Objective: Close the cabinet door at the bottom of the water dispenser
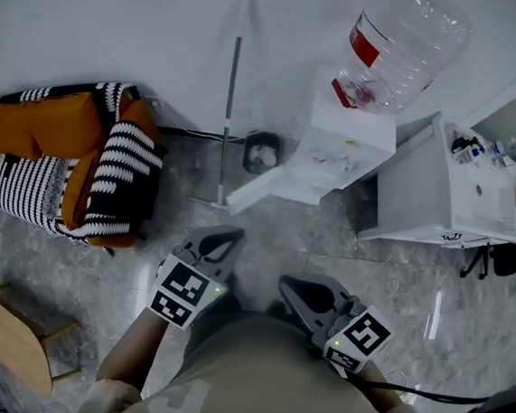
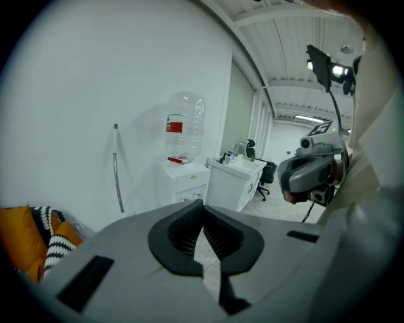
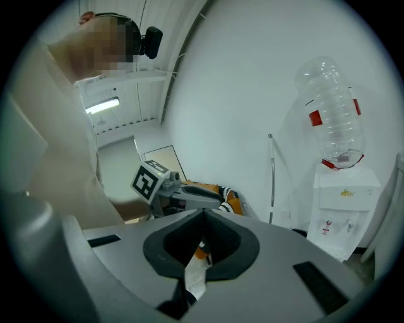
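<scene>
White door (image 1: 273, 186) ajar over marble floor (image 1: 326, 249)

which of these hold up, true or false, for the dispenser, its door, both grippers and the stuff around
1. The cabinet door at the bottom of the water dispenser stands open. True.
2. The left gripper is clamped on that door. False: it is shut on nothing and sits apart from the door, close to the person's body.
3. A clear bottle sits upside down on the dispenser. True.
4. The right gripper has its jaws wide apart. False: they are together, with nothing held.
5. In the head view, the orange cushion lies to the right of the dispenser. False: it lies far to its left.
</scene>
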